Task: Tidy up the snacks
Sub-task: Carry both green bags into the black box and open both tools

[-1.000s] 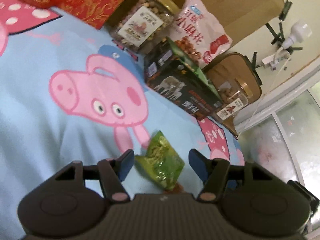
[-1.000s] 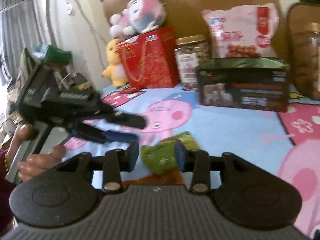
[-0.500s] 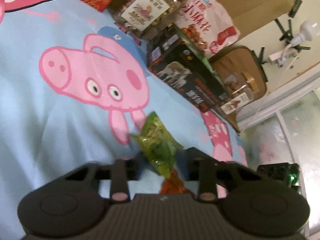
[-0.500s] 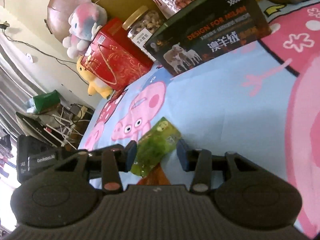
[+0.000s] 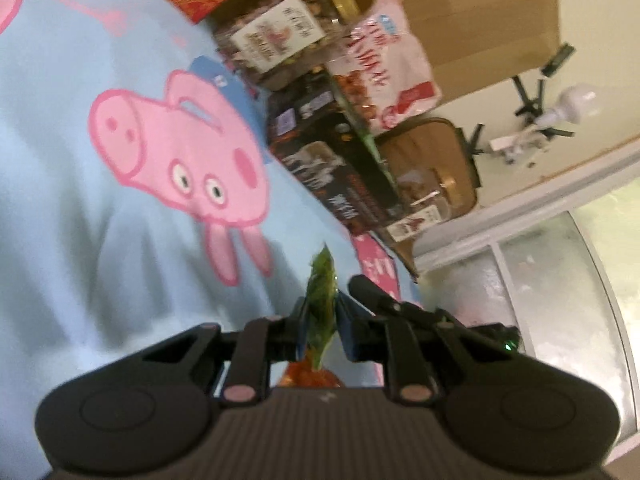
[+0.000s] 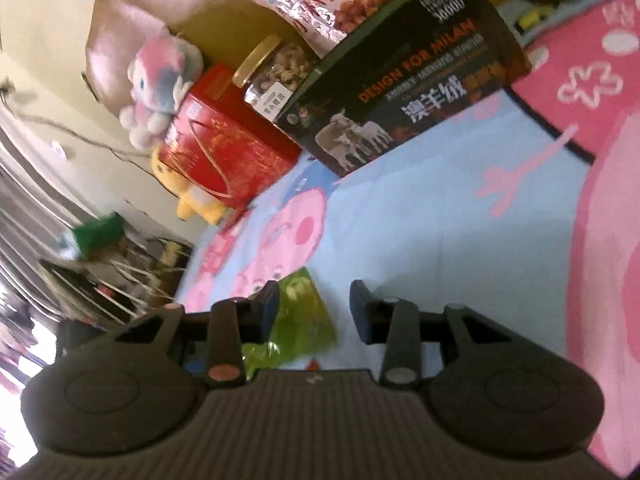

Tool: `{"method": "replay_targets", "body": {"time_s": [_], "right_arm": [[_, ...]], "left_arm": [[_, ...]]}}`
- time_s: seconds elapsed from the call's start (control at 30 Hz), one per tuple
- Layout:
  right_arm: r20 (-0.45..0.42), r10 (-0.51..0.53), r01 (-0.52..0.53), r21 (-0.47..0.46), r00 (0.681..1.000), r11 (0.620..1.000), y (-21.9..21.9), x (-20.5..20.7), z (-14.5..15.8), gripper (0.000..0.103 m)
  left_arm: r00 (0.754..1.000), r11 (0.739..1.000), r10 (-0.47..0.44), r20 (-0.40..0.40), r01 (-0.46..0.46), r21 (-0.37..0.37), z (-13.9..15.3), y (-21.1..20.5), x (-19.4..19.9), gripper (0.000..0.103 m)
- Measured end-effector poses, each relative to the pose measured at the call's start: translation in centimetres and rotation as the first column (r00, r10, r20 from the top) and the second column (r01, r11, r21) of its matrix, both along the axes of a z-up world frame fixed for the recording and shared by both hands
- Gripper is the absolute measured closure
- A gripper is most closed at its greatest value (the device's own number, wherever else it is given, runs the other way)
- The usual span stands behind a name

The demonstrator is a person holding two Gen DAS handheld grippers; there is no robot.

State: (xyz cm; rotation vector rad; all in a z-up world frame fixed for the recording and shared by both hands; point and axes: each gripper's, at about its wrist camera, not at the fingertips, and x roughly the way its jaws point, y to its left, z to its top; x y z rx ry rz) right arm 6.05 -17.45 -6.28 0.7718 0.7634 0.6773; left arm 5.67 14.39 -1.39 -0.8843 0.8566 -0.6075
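Green crinkled foil snack packet (image 5: 320, 308): pinched edge-on between the closed jaws of the left gripper (image 5: 322, 320), most of it jutting beyond the tips. Right gripper (image 6: 314, 312): jaws apart, nothing pressed, packet lying just inside its left jaw. Risk: slick thin foil slips from so narrow a pinch; the open gripper may snag it.
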Motion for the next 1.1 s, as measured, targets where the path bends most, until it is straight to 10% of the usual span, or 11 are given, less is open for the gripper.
{"method": "replay_targets", "body": {"time_s": [0.37,0.47,0.67,0.8,0.93,1.1], "right_arm": [[-0.01,0.087,-0.087,0.016,0.996,0.996,1.4,-0.1,0.1,0.06],[-0.004,0.116,-0.116,0.069,0.993,0.991,1.0,-0.4,0.0,0.091],[0.094,0.142,-0.142,-0.004,0.985,0.99,2.2,-1.4,2.0,0.095],[0.122,0.081,-0.074,-0.058,0.989,0.996,1.3,-0.9,2.0,0.084],[0.068,0.028,-0.028,0.001,0.997,1.0,-0.2,0.0,0.5,0.051],[0.044,0.06,-0.062,0.044,0.997,0.997,0.4,0.5,-0.2,0.049]], "left_arm": [[0.999,0.999,0.044,0.001,-0.044,0.004,0.0,0.7,0.1,0.089],[0.998,0.998,0.058,-0.033,-0.057,0.024,-0.6,0.6,0.5,0.089],[1.0,0.999,0.015,-0.017,-0.015,0.042,-0.2,-0.7,1.2,0.089],[1.0,1.0,0.004,0.024,-0.005,0.019,0.8,-0.5,1.1,0.089],[0.999,1.0,0.017,0.047,-0.017,-0.002,1.6,0.2,0.7,0.089],[0.997,0.999,0.021,0.069,-0.019,-0.031,2.5,0.8,0.2,0.089]]}}
